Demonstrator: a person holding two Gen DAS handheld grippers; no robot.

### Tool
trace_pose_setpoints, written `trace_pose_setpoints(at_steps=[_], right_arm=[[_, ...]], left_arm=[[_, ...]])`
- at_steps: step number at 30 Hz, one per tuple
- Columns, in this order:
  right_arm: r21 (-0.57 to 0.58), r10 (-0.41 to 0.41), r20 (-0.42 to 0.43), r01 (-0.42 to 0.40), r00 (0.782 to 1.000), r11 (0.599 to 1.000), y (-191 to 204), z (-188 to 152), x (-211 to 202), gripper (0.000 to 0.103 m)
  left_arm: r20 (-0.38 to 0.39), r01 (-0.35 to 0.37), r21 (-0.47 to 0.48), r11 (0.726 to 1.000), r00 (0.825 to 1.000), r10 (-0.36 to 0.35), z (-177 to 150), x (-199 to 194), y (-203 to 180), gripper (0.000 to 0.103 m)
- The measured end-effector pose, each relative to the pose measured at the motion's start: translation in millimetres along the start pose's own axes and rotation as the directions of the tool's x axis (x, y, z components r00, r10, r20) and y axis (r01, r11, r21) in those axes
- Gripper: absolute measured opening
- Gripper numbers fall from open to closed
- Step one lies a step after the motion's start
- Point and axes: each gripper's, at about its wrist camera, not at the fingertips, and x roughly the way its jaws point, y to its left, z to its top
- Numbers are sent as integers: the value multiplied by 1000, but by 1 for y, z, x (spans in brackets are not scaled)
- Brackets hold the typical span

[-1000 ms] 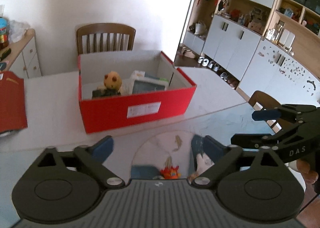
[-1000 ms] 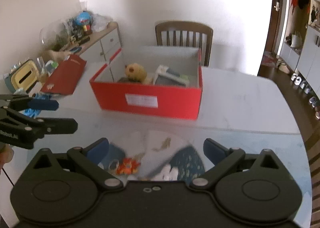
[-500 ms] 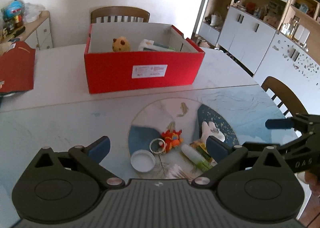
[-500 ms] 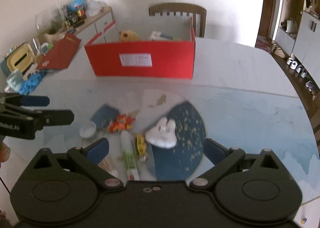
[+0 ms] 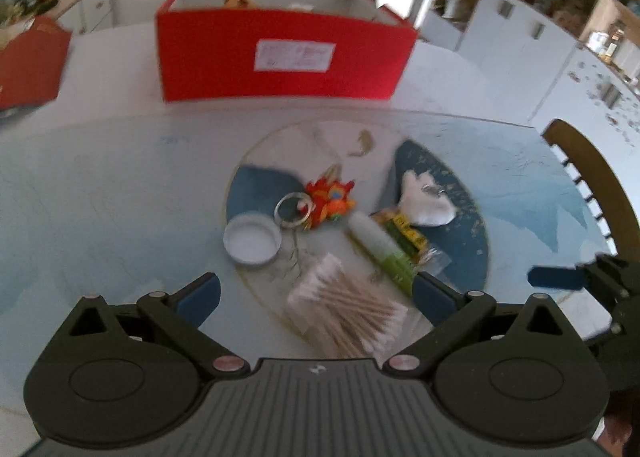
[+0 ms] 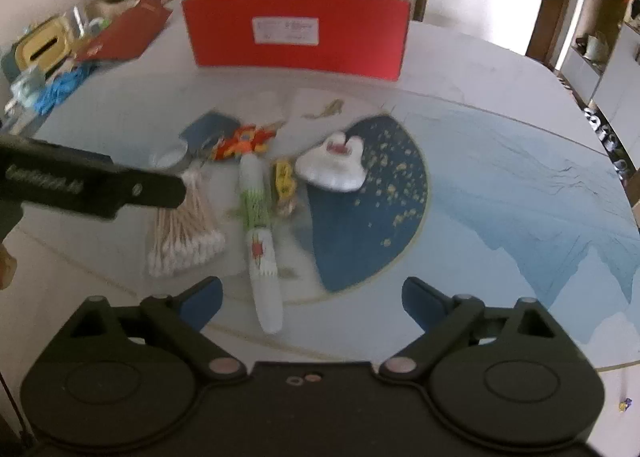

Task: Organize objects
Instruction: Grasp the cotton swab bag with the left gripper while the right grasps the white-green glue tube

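Small items lie on the round blue-and-white mat (image 5: 256, 185): a bundle of cotton swabs (image 5: 344, 313), a white lid (image 5: 252, 239), a key ring (image 5: 292, 209), an orange toy (image 5: 330, 199), a green-and-white tube (image 5: 380, 249), a yellow packet (image 5: 404, 231) and a white soft piece (image 5: 426, 203). My left gripper (image 5: 316, 293) is open just above the swabs. My right gripper (image 6: 312, 297) is wide and its jaws are closing. The near end of the tube (image 6: 260, 233) shows between its fingers, untouched. The swabs (image 6: 184, 229) lie to its left, the white piece (image 6: 334, 165) ahead.
A red open box (image 5: 280, 53) with a yellow plush inside stands behind the mat, also seen from the right (image 6: 296, 33). Its red lid (image 6: 124, 33) lies at the left near a cluttered sideboard. A wooden chair (image 5: 588, 177) stands at the table's right edge.
Both grippers have sunk toward the table and tipped downward. The small items on the mat have come fully into view and sit close in front of the fingers. The box has slid up in view.
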Motion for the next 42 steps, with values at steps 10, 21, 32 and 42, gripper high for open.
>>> trace_pose_setpoints(at_steps=[10,21,32,42], right_arm=[[-47,19,-22,-20,1000,999,3,-3,9,94],[-85,29,-42,-32,999,996,4,1,19,90],[-77,41,-41,-44,998,996,10,9,27,83],[-76,44,-21,-46,999,996,26,14,26,56]], left_arm=[[-40,-78,-32,996,996,77,-7,24,-10,103],[-50,-132,46,990,990,134,-3,43,-20,103],[-71,-94,195,976,991,109,-14,33,-2,103],[-36,-99,151,984,994,105,-28,20,11,102]])
